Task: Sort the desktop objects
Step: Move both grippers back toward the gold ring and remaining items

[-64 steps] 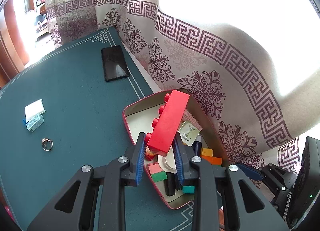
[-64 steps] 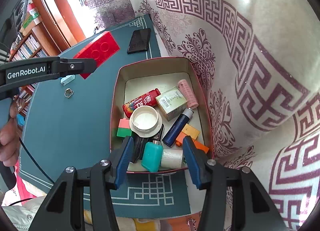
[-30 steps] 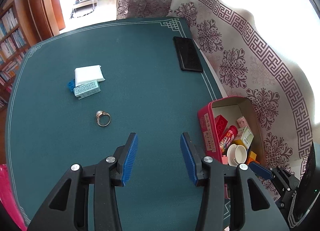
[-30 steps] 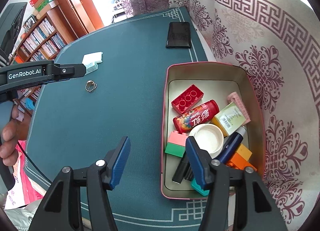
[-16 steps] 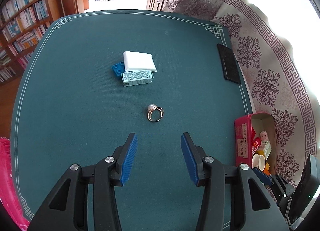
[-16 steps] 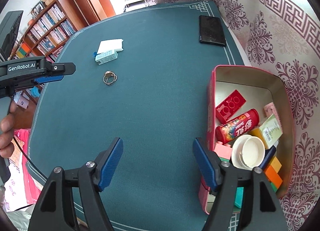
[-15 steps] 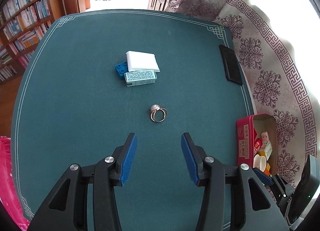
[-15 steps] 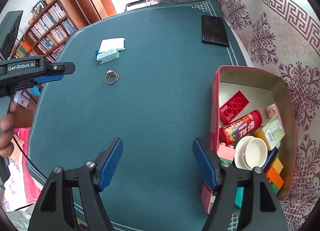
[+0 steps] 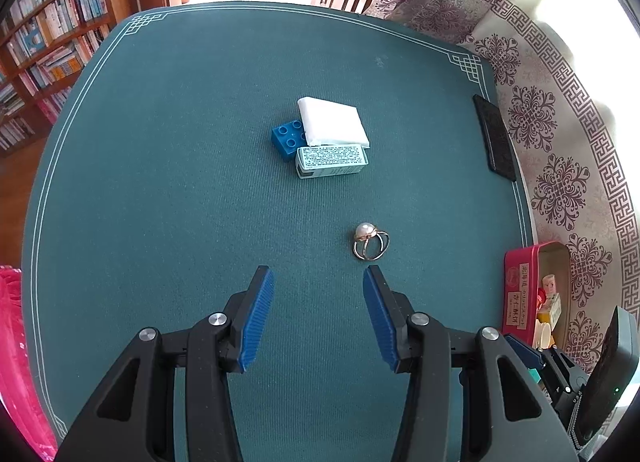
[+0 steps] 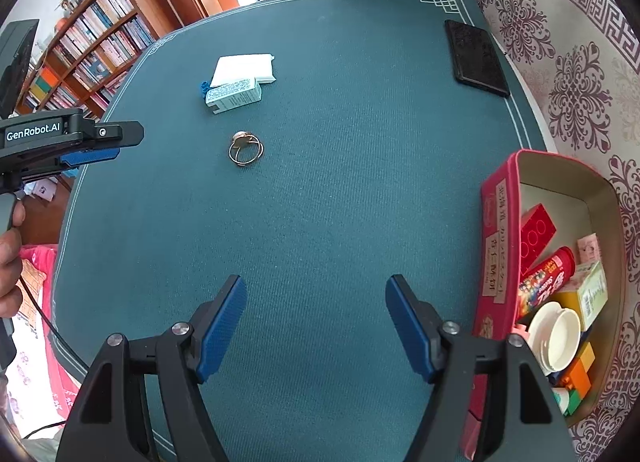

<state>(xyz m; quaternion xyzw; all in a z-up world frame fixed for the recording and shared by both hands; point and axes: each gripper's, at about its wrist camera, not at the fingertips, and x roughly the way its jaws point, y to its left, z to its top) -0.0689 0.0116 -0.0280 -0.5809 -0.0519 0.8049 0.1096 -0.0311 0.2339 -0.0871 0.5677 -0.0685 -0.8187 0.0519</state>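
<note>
Left wrist view first: the left gripper [image 9: 318, 282] hangs over the green bench [image 9: 160, 202] with its blue fingers [image 9: 256, 314] parted and nothing between them. Just beyond the right finger lies the pearl ring [image 9: 370, 243], flat on the cloth, untouched. Farther out in the middle sits a tight little cluster: a blue brick [image 9: 287, 137], a white pad [image 9: 334, 127] resting partly over it, and a pale teal box [image 9: 332, 162] right up against both on the near side. A black phone [image 9: 494, 138] lies along the right edge of the bench. Down at the right, the red tin [image 9: 520, 290] stands open by the patterned curtain [image 9: 560, 134], with bits and pieces inside; they are too small here to name.

Over to the right wrist view: the right gripper [image 10: 316, 302] has its fingers [image 10: 222, 328] spread wide, only bare cloth between them. The ring [image 10: 245, 150] sits well ahead and to the left, the white pad [image 10: 245, 67] and teal box [image 10: 234, 95] beyond it. The tin [image 10: 496, 246] is hard by the right finger, holding a red brick [image 10: 536, 234], a red tube [image 10: 546, 274], a white cap [image 10: 558, 334] and orange blocks [image 10: 580, 370]. At far left, the left gripper [image 10: 100, 146] comes in, with a person's hand [image 10: 8, 262] below it.
</note>
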